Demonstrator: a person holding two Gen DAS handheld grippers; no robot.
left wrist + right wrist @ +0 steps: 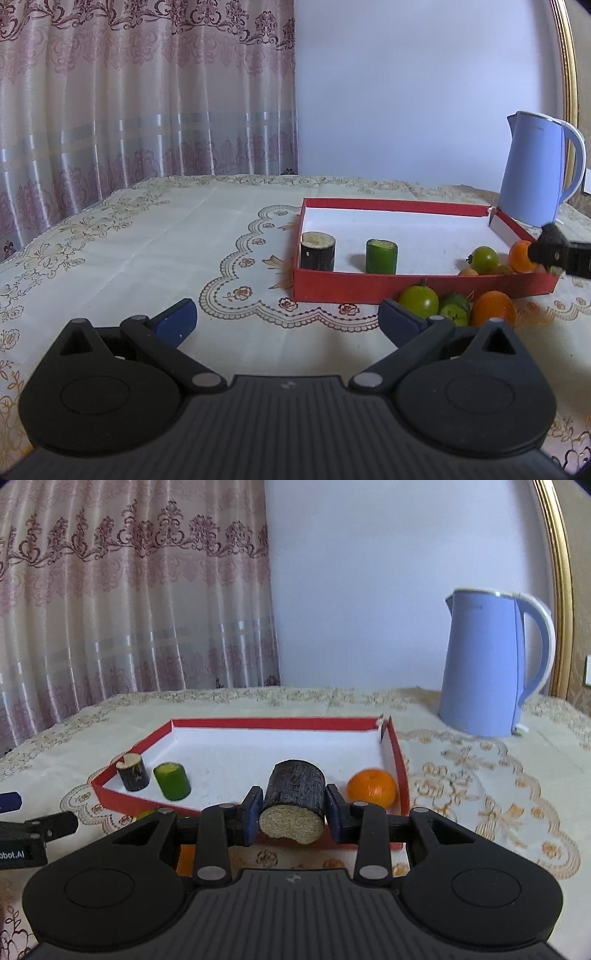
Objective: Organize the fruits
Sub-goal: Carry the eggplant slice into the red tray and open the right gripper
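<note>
My right gripper [292,808] is shut on a dark sugarcane piece [295,794], held above the near edge of the red tray [258,723]. In the tray stand a dark sugarcane piece [133,773], a green sugarcane piece [172,781] and an orange [372,788]. In the left wrist view the tray [369,290] holds the dark piece [317,251], the green piece [381,256], a green fruit [484,259] and an orange [521,255]. My left gripper [288,317] is open and empty over the tablecloth. A green fruit [419,300], a small green piece [455,312] and an orange [493,308] lie in front of the tray.
A blue kettle [487,664] stands at the back right of the table, behind the tray. A patterned curtain [147,92] hangs behind the table's far left. The right gripper's tip [550,251] shows at the tray's right end.
</note>
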